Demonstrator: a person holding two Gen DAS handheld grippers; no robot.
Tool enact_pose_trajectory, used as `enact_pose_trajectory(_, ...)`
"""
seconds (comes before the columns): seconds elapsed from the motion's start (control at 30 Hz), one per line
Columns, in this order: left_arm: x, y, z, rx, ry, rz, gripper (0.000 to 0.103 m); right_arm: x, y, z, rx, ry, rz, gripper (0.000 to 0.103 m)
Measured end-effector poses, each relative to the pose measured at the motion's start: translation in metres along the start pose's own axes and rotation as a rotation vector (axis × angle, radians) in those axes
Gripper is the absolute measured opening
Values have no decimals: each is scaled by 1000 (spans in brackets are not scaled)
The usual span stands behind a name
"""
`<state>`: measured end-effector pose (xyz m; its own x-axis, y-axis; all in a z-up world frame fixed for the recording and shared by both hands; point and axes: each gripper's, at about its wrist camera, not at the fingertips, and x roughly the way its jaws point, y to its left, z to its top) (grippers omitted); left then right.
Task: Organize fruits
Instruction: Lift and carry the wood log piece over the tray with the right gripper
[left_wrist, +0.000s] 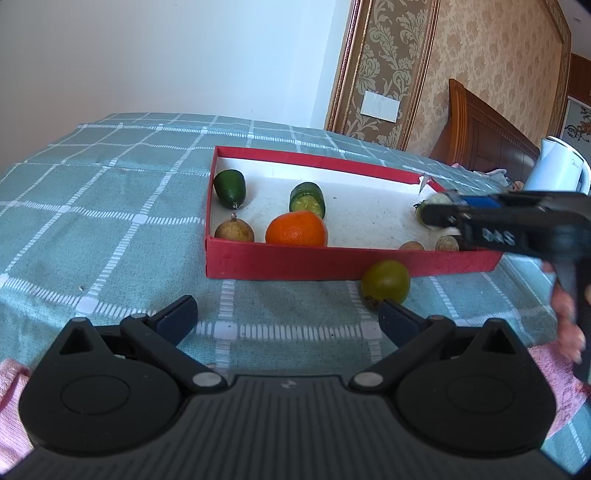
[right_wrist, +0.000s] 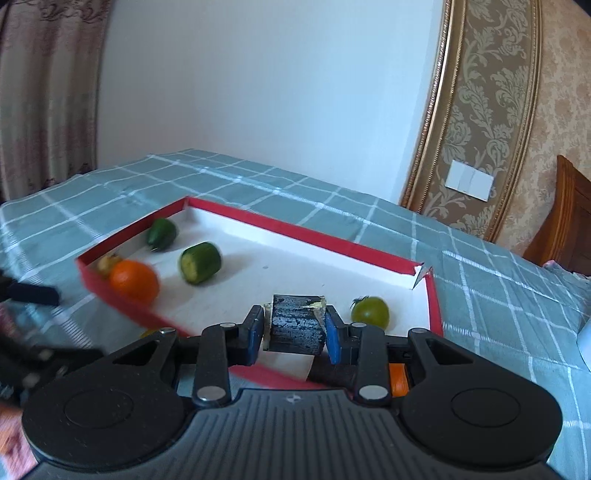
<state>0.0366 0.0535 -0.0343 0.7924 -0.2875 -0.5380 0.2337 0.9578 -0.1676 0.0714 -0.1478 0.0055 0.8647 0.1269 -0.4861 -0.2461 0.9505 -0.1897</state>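
Observation:
A shallow red box (left_wrist: 280, 260) (right_wrist: 295, 230) with a white floor lies on the checked cloth. It holds an orange (left_wrist: 296, 229) (right_wrist: 134, 281), two green cucumber pieces (left_wrist: 229, 187) (left_wrist: 307, 199) (right_wrist: 200, 262), brown longans (left_wrist: 234, 230) and a green tomato (right_wrist: 370, 312). A green round fruit (left_wrist: 385, 283) lies on the cloth outside the box's front wall, just beyond my open left gripper (left_wrist: 288, 319). My right gripper (right_wrist: 295, 332) is shut on a dark blackened chunk (right_wrist: 297, 326) over the box's near edge; it shows from the side in the left wrist view (left_wrist: 439, 216).
The table has a teal checked cloth (left_wrist: 110, 221). A white kettle (left_wrist: 557, 168) stands at the far right. A wooden headboard (left_wrist: 484, 136) and patterned wall are behind. Pink towel (left_wrist: 11, 387) lies at the near edge.

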Motion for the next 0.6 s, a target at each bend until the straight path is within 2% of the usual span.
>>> enact_pose_trajectory(0.33, 0, 1, 0, -5, -2, -4, 103, 51, -2, 21, 41, 54, -39, 34)
enact_pose_trajectory(0.6, 0, 1, 0, -6, -2, -5, 103, 83, -7, 24, 91, 109, -70, 34)
